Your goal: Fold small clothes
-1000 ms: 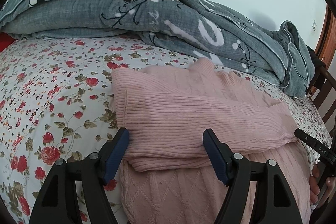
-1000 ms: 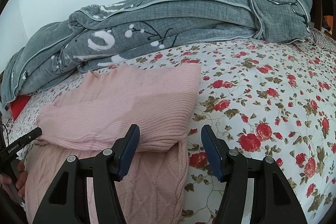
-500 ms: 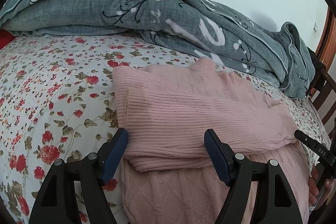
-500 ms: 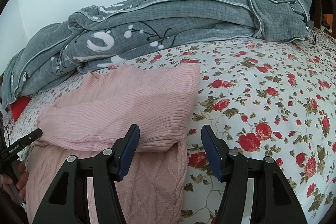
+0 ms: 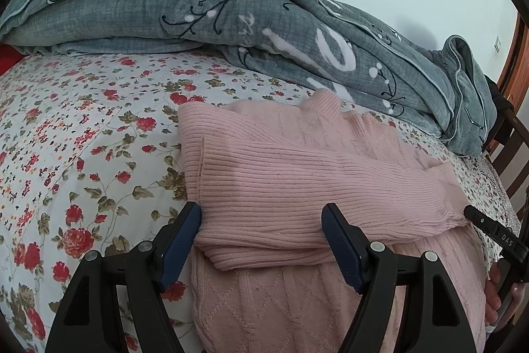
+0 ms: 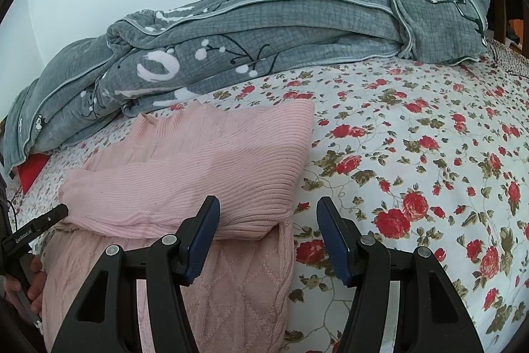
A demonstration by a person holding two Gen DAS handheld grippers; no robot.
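Nothing moved; pink sweater (image 5: 297, 187) under spread fingers (image 5: 180, 240)

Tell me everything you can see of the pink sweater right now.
The pink sweater is a soft knit, ribbed on the sleeves and diamond-patterned on the body. It lies flat on the flowered bedsheet, sleeves folded across the chest, collar toward the grey quilt. Neither set of open jaws grips it.

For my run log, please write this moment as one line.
task: fold clothes | left hand-held gripper: open, at sweater | right hand-held gripper: open, at sweater corner | sleeves: folded in
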